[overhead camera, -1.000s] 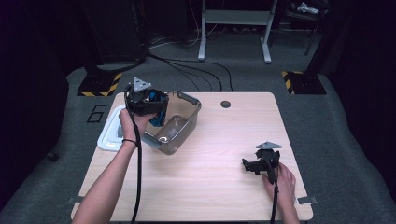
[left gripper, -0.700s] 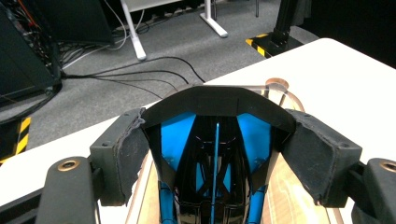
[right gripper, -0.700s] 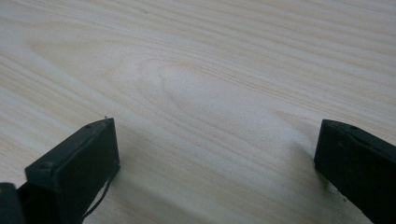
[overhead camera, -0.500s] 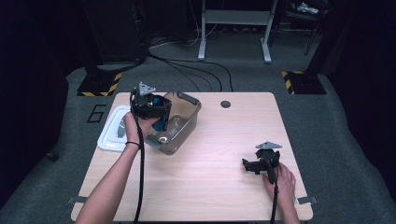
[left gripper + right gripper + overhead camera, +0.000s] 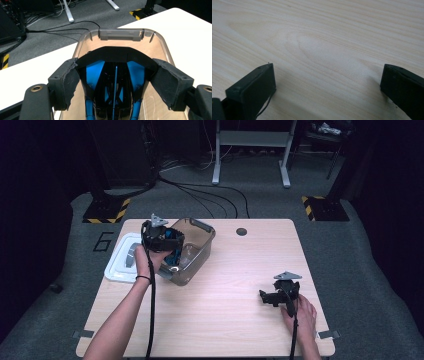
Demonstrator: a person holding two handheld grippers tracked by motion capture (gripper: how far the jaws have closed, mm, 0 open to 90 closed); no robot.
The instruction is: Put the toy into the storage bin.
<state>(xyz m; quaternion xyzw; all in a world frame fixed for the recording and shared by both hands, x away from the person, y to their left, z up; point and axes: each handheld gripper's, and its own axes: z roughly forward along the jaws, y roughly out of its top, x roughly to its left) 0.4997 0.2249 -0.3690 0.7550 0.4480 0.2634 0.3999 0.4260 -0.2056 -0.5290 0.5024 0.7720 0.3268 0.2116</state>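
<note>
A clear plastic bin [image 5: 201,242] stands on the wooden table [image 5: 235,265] at the back left. My left gripper [image 5: 172,251] reaches into it from the left, shut on a black and blue object [image 5: 172,236]. In the left gripper view that object [image 5: 93,71] sits between the two pads [image 5: 68,83], its black arch touching both, with the bin's far wall [image 5: 120,33] behind it. My right gripper [image 5: 267,298] rests on the table at the front right. Its jaws stand wide apart in the right gripper view, gripper [image 5: 328,82] open over bare wood.
A white lid [image 5: 120,260] lies flat on the table just left of the bin. A round cable hole [image 5: 241,231] is near the table's back edge. Cables and a metal stand [image 5: 250,150] lie on the floor behind.
My left gripper has sunk a little with the black and blue object, lower into the bin. The right gripper has not moved.
</note>
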